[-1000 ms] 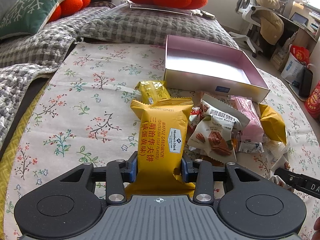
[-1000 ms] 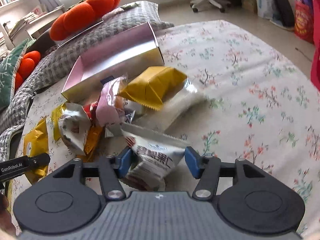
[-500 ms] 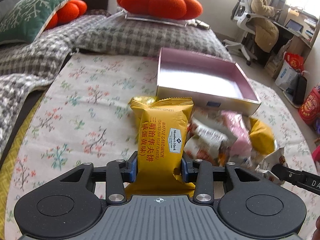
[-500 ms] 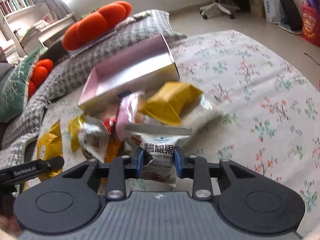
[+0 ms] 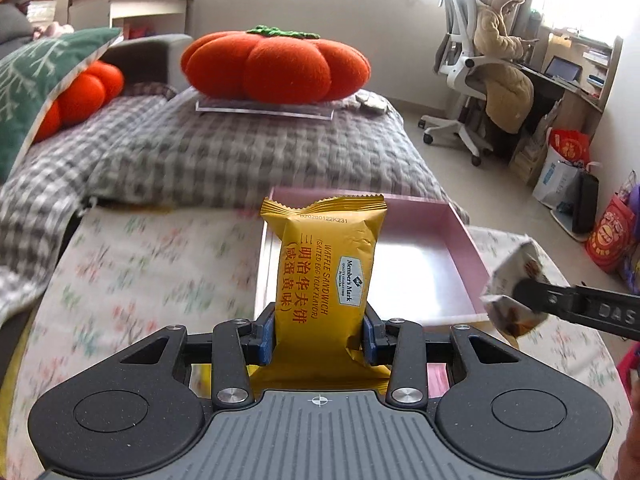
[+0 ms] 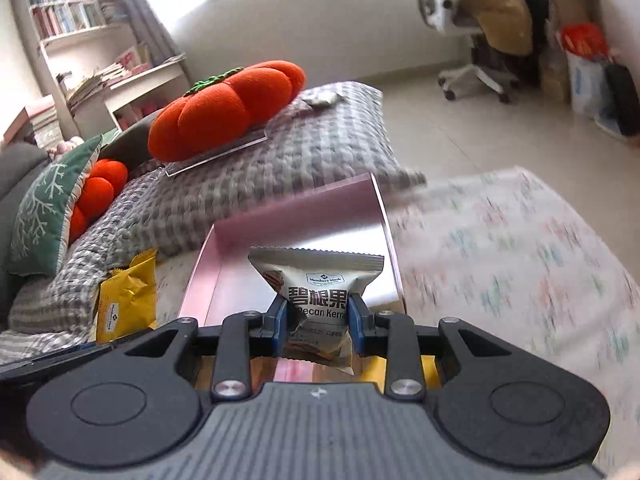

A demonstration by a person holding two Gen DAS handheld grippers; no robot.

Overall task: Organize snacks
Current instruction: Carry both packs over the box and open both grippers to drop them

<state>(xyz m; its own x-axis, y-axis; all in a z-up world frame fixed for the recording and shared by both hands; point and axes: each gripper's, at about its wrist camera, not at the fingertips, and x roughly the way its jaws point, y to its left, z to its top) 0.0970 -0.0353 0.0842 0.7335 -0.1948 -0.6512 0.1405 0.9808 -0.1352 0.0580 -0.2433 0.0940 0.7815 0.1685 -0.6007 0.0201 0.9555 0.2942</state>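
The floral cloth (image 5: 132, 264) and the checked blanket (image 5: 224, 152) are motion-blurred in both views, so fine detail there cannot be read. The snack pile is almost wholly hidden behind the gripper bodies; only slivers of yellow and pink show through the linkages.

Left hand-held gripper (image 5: 319, 330): clamped on one yellow waffle pack (image 5: 326, 276), held upright, its lower end hidden behind the gripper body. The pack stands in front of the pink box (image 5: 460, 232), covering part of the box's near wall.

Right hand-held gripper (image 6: 317, 318): its jaws have just closed, and they pinch one white pecan pack (image 6: 316, 284) at its middle, over the near end of the box (image 6: 296, 216). In the left view this gripper enters from the right, cut off by the frame edge, and the pack it carries is blurred.

Count: two packs held, one per gripper; one box, its visible interior bare; two orange cushions (image 5: 276, 64), the second partly hidden behind one green pillow (image 5: 36, 80).
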